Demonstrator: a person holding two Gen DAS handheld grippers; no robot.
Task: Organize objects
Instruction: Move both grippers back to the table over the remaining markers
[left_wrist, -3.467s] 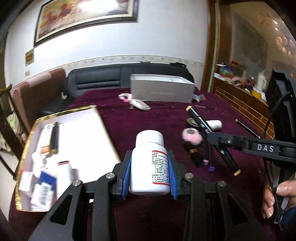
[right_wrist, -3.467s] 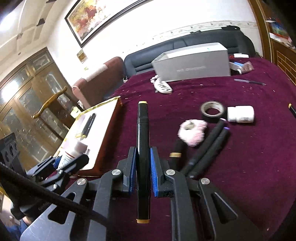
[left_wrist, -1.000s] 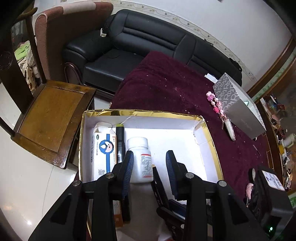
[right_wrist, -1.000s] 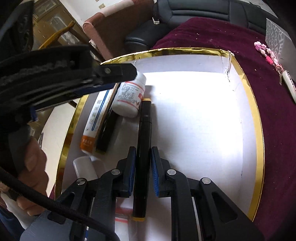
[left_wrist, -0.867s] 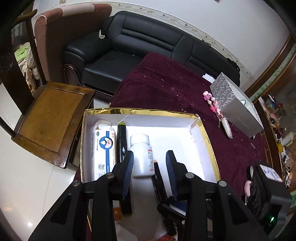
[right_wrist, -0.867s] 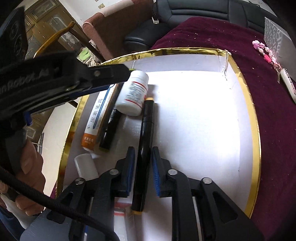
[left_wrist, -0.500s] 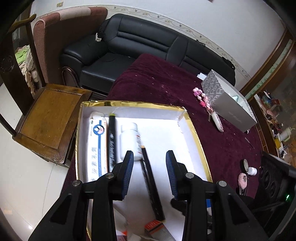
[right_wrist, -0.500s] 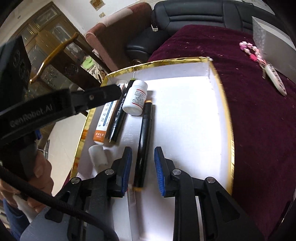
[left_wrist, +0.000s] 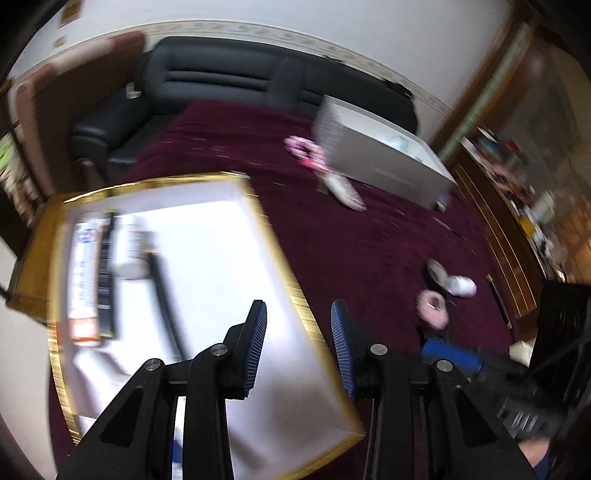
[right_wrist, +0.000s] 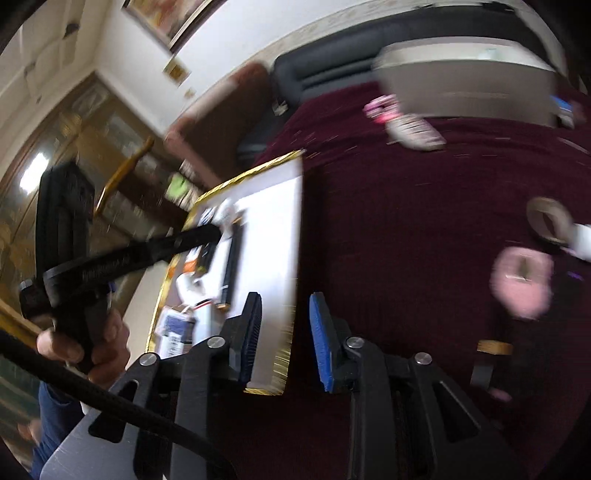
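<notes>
Both your grippers empty, above the gold-rimmed tray's edge.

Your left gripper (left_wrist: 298, 347) and right gripper (right_wrist: 282, 341): jaws parted wide, holding nothing. Tray (left_wrist: 280, 266), 10 o'clock: white bottle (left_wrist: 129, 247) beside black marker (left_wrist: 166, 299). Pink fluffy ring (left_wrist: 432, 314), 2 o'clock, on maroon cloth (left_wrist: 369, 251).

1. Left gripper (left_wrist: 298, 350): black angular arms, silver screws, blue ribbed pads.
2. Right gripper (right_wrist: 284, 339): matching build, with a thick black cable.
3. Left hand (right_wrist: 86, 347): bare skin, blue sleeve.
</notes>
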